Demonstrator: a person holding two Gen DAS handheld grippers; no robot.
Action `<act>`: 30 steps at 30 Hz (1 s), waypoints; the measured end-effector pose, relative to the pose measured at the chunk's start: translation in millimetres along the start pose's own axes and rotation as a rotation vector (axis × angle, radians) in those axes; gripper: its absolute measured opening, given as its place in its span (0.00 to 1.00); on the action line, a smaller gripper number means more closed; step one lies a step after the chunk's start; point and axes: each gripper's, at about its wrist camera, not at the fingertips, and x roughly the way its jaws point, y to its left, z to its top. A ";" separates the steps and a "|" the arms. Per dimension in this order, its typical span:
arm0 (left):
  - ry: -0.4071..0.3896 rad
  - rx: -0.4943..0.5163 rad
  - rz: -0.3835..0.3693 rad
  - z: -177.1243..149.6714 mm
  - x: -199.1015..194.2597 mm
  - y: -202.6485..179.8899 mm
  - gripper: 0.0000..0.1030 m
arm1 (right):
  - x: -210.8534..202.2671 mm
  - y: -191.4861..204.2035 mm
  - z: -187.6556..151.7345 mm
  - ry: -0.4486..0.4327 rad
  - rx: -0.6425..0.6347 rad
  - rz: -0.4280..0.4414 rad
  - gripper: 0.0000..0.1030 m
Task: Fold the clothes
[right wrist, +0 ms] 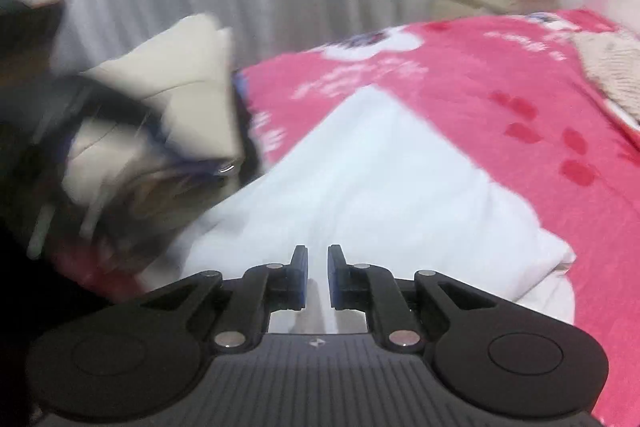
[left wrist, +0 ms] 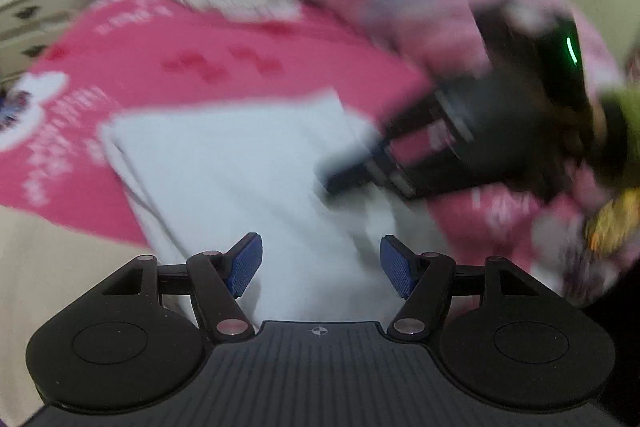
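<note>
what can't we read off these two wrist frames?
- Right gripper, left wrist view: motion blur smears its tip, so contact with the white garment is unclear.
- Left gripper, right wrist view: blurred; jaws unreadable there.
- White garment: near edge hidden behind the gripper bodies in both views; garment type unclear.
- Bedspread print: too blurred to read.

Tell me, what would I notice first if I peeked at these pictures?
The bright pink bedspread with red hearts fills most of the scene. A white folded cloth lies on it in the middle, right in front of both tools. The left tool hovers over the cloth with its blue pads apart; the right tool is nearly closed over the cloth.
</note>
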 end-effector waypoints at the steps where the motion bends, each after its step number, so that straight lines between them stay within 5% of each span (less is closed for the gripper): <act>1: 0.064 0.012 0.014 -6.1 15.8 -1.7 0.62 | 7.5 0.0 -6.3 0.018 -0.017 -0.015 0.11; 4: 0.124 0.079 0.056 -16.1 37.7 -8.5 0.62 | 24.1 -4.4 -35.8 0.215 -0.085 -0.079 0.04; 8: 0.145 0.065 0.052 -9.9 41.3 -6.2 0.65 | -10.2 -22.5 -30.9 0.275 -0.101 -0.267 0.11; 9: 0.150 0.067 0.051 -9.0 42.6 -6.6 0.66 | -14.6 -23.4 -25.3 0.267 -0.106 -0.299 0.11; 13: 0.159 0.097 0.062 -10.8 43.1 -18.5 0.68 | 5.0 -0.4 6.4 0.105 -0.106 -0.152 0.11; 16: 0.151 0.106 0.073 -14.1 43.9 -22.8 0.68 | 30.3 -4.6 -6.3 0.141 -0.193 -0.104 0.12; 18: 0.144 0.081 0.070 -13.6 45.0 -20.8 0.68 | 17.3 -53.0 -14.4 0.132 -0.025 -0.148 0.00; 20: 0.141 0.052 0.065 -12.9 46.2 -18.3 0.69 | 4.7 -96.2 -20.6 0.121 0.114 -0.211 0.01; 22: 0.137 0.048 0.062 -13.1 46.0 -18.0 0.69 | -4.4 -110.2 -16.1 0.100 0.105 -0.340 0.08; 26: 0.133 0.056 0.059 -15.8 42.4 -20.3 0.69 | 7.7 -96.9 1.8 0.033 0.100 -0.257 0.07; 28: 0.133 0.049 0.064 -16.8 39.6 -21.6 0.69 | 21.3 -99.5 1.8 0.037 0.047 -0.281 0.05; 30: 0.127 0.044 0.070 -19.2 36.5 -23.4 0.69 | 27.5 -134.4 -2.0 0.042 0.127 -0.372 0.02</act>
